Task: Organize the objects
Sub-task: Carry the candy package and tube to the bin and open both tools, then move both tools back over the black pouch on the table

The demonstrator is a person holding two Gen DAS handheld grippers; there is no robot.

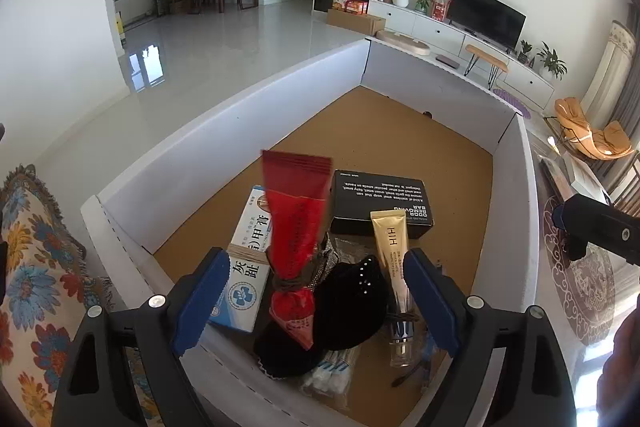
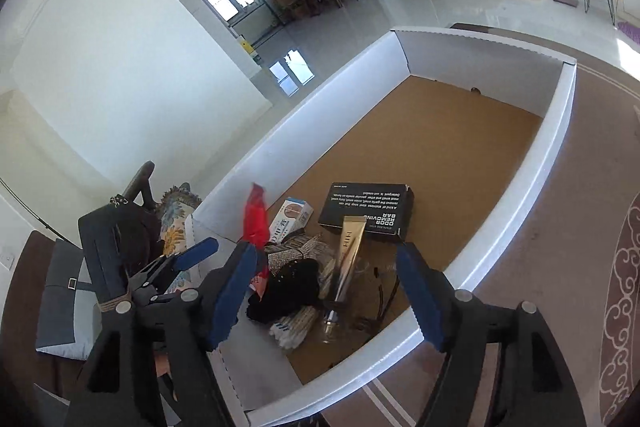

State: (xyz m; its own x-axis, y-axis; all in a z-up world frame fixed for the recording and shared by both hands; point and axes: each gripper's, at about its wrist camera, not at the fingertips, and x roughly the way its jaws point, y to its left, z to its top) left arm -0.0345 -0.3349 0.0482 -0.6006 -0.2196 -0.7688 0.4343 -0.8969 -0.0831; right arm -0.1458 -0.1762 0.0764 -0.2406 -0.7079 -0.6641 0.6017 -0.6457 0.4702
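Observation:
A large white box point(image 1: 224, 131) with a brown cardboard floor holds a pile at its near corner. In it are a red tube point(image 1: 296, 227), a white and blue medicine carton point(image 1: 248, 267), a black "odor removing bar" box point(image 1: 380, 203), a gold tube point(image 1: 390, 247), a black sequinned fabric piece point(image 1: 344, 303) and a pack of cotton swabs point(image 1: 332, 371). My left gripper point(image 1: 316, 299) is open above the pile, touching nothing. My right gripper point(image 2: 326, 291) is open too, over the same pile point(image 2: 296, 279). The left gripper shows in the right wrist view point(image 2: 192, 255).
A floral cushion point(image 1: 36, 267) lies left of the box. The box's far half point(image 2: 460, 147) shows bare brown floor. A patterned rug point(image 1: 580, 279) lies to the right. A TV unit and an orange chair point(image 1: 592, 135) stand beyond.

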